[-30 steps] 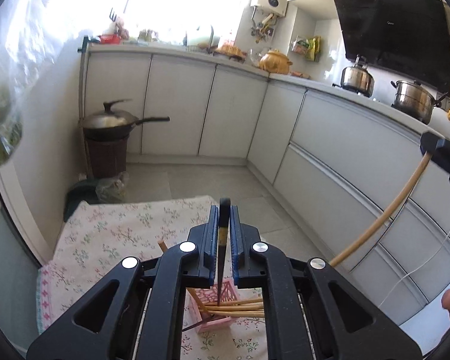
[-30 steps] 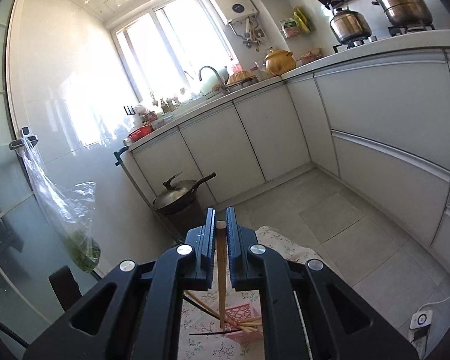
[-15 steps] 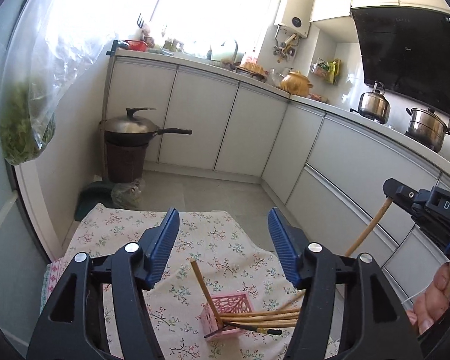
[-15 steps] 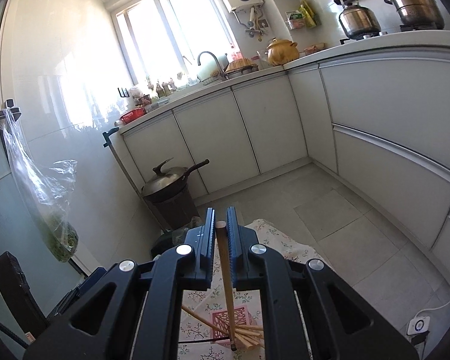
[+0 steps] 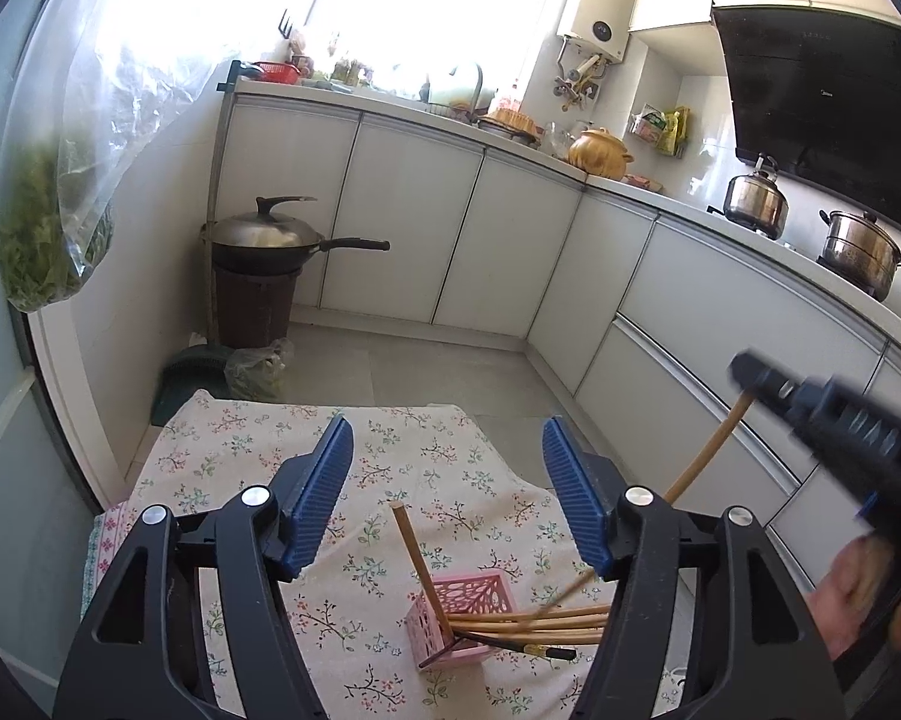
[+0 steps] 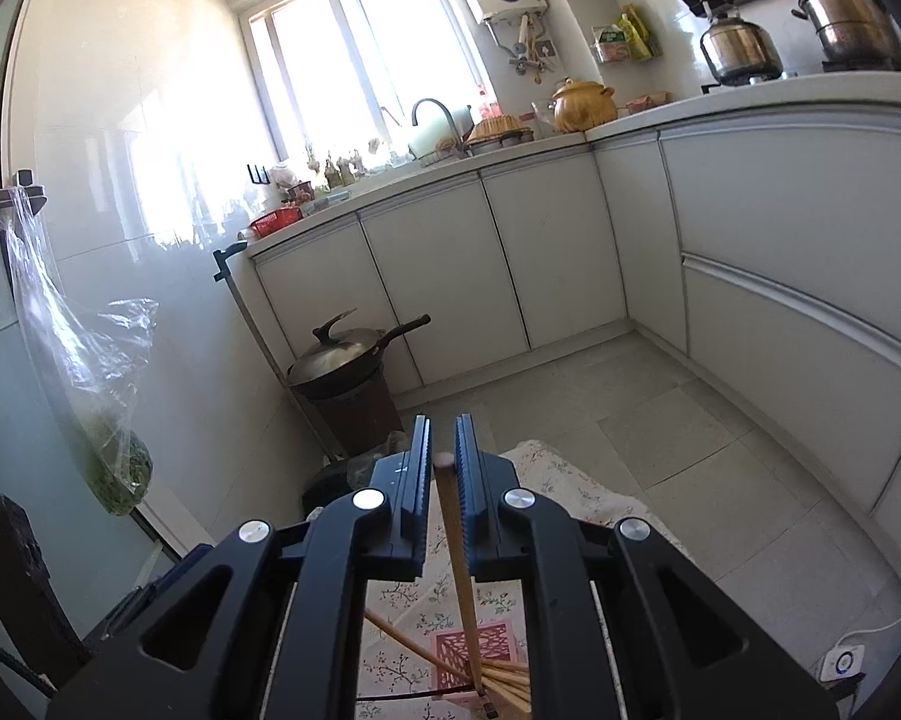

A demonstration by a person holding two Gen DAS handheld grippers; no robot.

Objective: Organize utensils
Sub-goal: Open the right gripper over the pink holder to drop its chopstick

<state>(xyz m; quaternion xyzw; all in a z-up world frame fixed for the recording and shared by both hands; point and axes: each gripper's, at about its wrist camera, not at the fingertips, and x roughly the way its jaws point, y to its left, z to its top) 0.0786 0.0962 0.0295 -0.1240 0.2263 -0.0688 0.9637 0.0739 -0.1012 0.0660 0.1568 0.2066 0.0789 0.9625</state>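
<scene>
We find the left gripper (image 5: 447, 489), clamped on a dark chopstick a second ago, with fingers spread and still opening, nothing between them; that chopstick now rests in the pink holder (image 5: 462, 615) on the floral worktop (image 5: 240, 456). The right gripper (image 6: 443, 456) pinches a bamboo chopstick (image 6: 459, 564) over the holder, grip easing slightly. Its lower tip is hidden.

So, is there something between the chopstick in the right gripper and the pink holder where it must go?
Nothing visible blocks it. The chopstick in the right gripper points straight down toward the open pink holder; its tip seems already at the chopsticks there.
</scene>
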